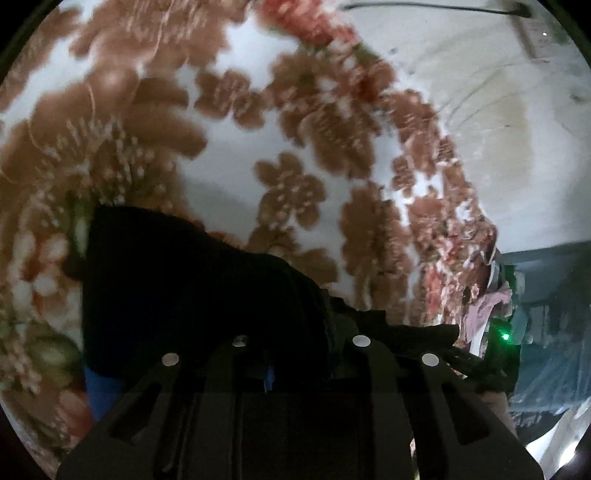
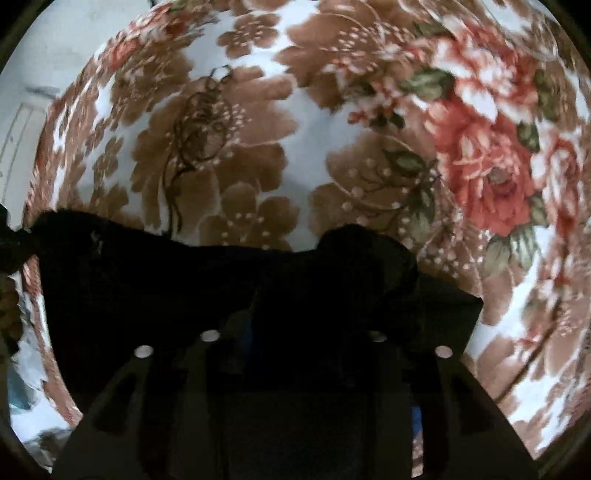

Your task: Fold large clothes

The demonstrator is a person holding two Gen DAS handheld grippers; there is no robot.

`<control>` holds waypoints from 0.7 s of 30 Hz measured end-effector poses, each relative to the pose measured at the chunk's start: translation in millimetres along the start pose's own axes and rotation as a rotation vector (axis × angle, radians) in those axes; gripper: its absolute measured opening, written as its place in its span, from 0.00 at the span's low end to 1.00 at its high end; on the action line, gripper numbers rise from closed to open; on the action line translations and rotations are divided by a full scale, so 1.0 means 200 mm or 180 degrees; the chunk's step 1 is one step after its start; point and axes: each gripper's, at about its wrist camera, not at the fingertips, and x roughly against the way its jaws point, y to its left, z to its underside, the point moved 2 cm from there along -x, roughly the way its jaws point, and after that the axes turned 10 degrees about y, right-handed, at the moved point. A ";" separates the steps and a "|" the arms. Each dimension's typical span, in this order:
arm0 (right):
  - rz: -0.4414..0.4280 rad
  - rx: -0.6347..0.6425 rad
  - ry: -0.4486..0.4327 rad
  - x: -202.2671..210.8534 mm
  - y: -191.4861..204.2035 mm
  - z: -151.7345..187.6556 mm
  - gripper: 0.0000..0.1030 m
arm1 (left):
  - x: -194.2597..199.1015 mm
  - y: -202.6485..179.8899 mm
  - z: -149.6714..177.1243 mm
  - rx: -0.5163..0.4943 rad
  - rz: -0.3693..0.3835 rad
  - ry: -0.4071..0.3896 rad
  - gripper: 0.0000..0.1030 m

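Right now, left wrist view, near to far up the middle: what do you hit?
Left tool → black garment → floral blanket

Black garment (image 2: 184, 280) on floral blanket (image 2: 317, 122)

Setting: a lived-in home, most likely a bedroom, judged from what my cameras take in. Chief evidence: a plush floral blanket (image 2: 332, 122) in white, brown and red filling both views, spread over what I take to be a bed; beyond its edge, a stained, whitewashed wall (image 1: 491, 122) with a dark cable (image 1: 424, 6) along its top. Also noted: a loose heap of pinkish clothes (image 1: 487, 306) at the blanket's far edge, beside blurred bluish furnishings I cannot identify.
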 end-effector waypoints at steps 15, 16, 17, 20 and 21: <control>-0.0067 -0.0017 -0.0499 0.39 -0.22 0.20 0.95 | 0.23 0.05 -0.03 0.0048 0.0132 -0.0313 0.72; -0.0010 -0.0034 -0.0552 0.40 -0.24 0.21 0.95 | 0.27 0.06 -0.03 0.0036 -0.0002 -0.0403 0.72; 0.0012 -0.0040 -0.0595 0.40 -0.25 0.21 0.95 | 0.29 0.06 -0.04 0.0008 -0.0068 -0.0454 0.72; 0.0202 -0.0049 -0.0748 0.37 -0.28 0.23 0.95 | 0.35 0.06 -0.04 -0.0253 -0.0472 -0.0651 0.72; 0.0305 -0.0030 -0.0806 0.35 -0.28 0.24 0.95 | 0.34 0.06 -0.04 -0.0369 -0.0647 -0.0679 0.72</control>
